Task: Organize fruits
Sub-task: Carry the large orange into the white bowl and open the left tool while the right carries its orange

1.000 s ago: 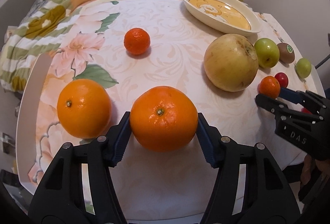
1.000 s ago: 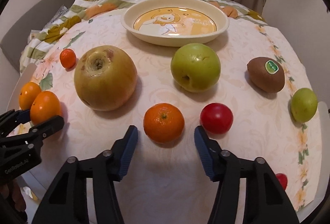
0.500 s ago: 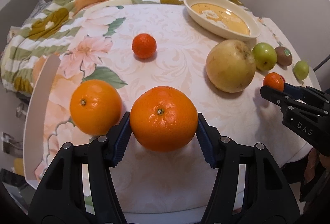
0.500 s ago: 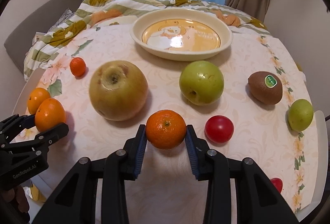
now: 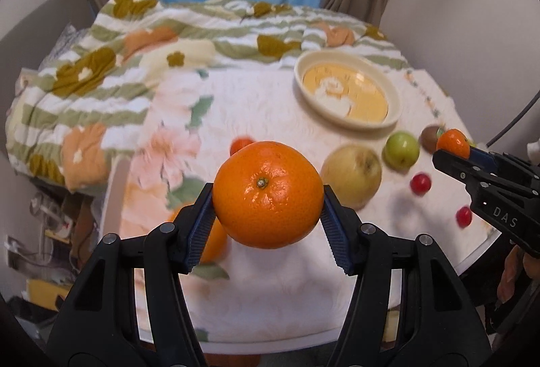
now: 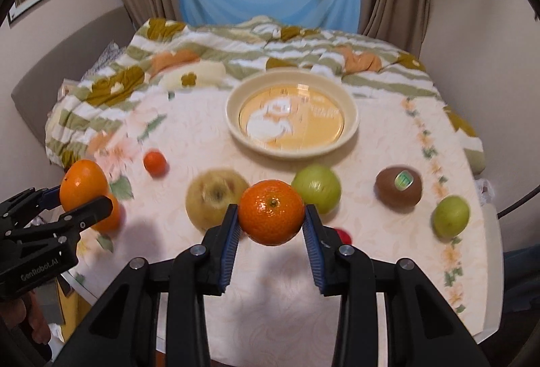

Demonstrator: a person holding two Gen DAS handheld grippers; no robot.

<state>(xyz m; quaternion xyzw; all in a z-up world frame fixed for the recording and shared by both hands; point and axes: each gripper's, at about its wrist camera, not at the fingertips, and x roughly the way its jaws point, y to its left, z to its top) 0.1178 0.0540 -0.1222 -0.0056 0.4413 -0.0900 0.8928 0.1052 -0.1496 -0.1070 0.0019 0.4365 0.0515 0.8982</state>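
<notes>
My left gripper [image 5: 268,208] is shut on a large orange [image 5: 268,193] and holds it above the table's near left. My right gripper [image 6: 271,220] is shut on a small mandarin [image 6: 271,211], also lifted off the table. Each gripper shows in the other's view: the left one with the large orange [image 6: 82,186], the right one with the mandarin [image 5: 454,142]. A cream plate [image 6: 351,127] with a yellow picture lies empty at the far middle of the table.
On the table lie a second large orange [image 6: 109,218], a small mandarin [image 6: 155,161], a big yellow pear [image 6: 212,203], a green apple [image 6: 319,188], a kiwi [image 6: 398,188], a small green fruit [image 6: 450,216] and red fruits [image 5: 420,183]. A striped blanket [image 6: 168,70] lies behind.
Both grippers have risen from the table with their fruit. The right gripper closed on the mandarin, then lifted it. The left one stayed shut on the large orange.
</notes>
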